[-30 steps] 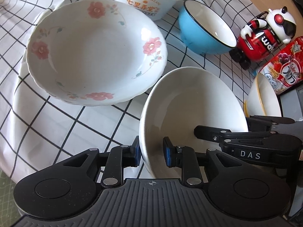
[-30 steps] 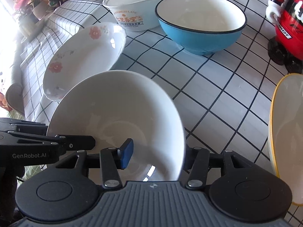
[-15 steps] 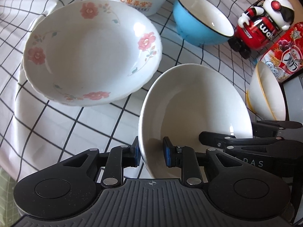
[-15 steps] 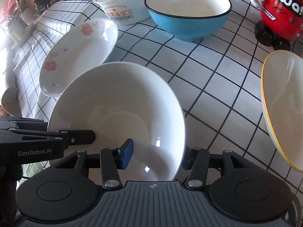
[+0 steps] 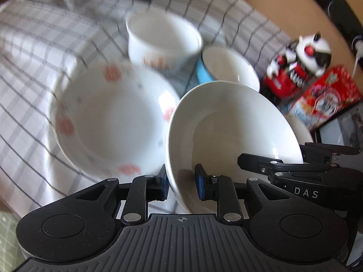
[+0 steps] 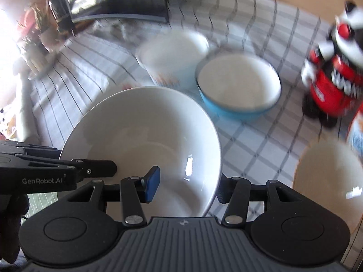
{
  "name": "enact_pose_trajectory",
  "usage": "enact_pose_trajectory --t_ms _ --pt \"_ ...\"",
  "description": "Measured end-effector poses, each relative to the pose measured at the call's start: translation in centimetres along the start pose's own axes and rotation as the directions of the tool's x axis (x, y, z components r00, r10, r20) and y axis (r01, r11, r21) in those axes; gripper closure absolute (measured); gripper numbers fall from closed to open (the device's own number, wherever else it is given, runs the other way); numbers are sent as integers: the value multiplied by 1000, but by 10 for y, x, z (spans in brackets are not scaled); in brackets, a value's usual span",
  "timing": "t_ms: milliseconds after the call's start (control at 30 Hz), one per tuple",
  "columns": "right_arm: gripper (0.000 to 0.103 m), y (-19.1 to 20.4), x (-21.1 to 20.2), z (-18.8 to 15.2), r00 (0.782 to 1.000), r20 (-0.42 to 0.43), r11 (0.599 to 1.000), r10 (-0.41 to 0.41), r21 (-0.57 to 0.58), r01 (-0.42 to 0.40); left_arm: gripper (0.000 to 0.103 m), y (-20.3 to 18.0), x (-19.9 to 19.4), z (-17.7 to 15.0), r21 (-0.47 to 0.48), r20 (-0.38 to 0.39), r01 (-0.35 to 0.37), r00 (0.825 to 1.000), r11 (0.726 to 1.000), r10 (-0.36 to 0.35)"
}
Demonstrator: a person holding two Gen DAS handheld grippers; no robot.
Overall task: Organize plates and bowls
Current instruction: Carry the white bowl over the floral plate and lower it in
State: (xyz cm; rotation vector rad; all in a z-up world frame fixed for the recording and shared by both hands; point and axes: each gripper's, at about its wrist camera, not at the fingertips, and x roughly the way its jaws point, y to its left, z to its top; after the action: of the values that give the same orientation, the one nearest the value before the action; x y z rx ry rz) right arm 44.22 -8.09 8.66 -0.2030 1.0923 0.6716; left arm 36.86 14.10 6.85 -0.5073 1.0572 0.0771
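- White plain round bowl (image 5: 231, 124) up in the air between both grippers, tipped a bit, no longer low over the checked cloth table (image 5: 27, 68).
- Left gripper (image 5: 182, 184) jaws pinching the near rim, one blue pad inside and one outside.
- Right gripper (image 6: 186, 187) jaws pinching the other side of the rim the same way.
- Half a second ago: sharp pictures, looking down on the dishes. Now: all blurry behind the bowl, looking more across the table. So, a fast lift and swing.
- Close behind the bowl in the left view: white plate with pink flowers (image 5: 109, 117).
- Farther back: white tub-shaped bowl with orange print (image 5: 163, 43) and blue bowl with white inside (image 6: 238, 90).
- Off to the right: white bowl with yellow rim (image 6: 329, 176) and red and black toy robot (image 6: 335, 79).
- Probably the carry step: picked up, not yet set down. Cannot tell which dish next.
- Slippery rim, two holds: best moved together.
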Motion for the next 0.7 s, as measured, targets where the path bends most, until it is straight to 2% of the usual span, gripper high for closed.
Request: enact_pose_trajectory --t_ms 167,367,500,700 --pt "53 25 -8 36 997 72 999 10 -32 -8 75 9 -26 30 49 63 -33 998 998 30" --pt "53 57 5 65 994 103 999 26 -37 -23 75 36 -45 55 61 121 -83 990 995 75" --pt "53 72 24 73 996 80 999 30 -16 -28 73 58 -42 61 74 105 -99 990 992 91" --pt "53 84 59 67 1000 12 1000 6 12 -7 73 88 -16 64 63 31 -70 997 996 68"
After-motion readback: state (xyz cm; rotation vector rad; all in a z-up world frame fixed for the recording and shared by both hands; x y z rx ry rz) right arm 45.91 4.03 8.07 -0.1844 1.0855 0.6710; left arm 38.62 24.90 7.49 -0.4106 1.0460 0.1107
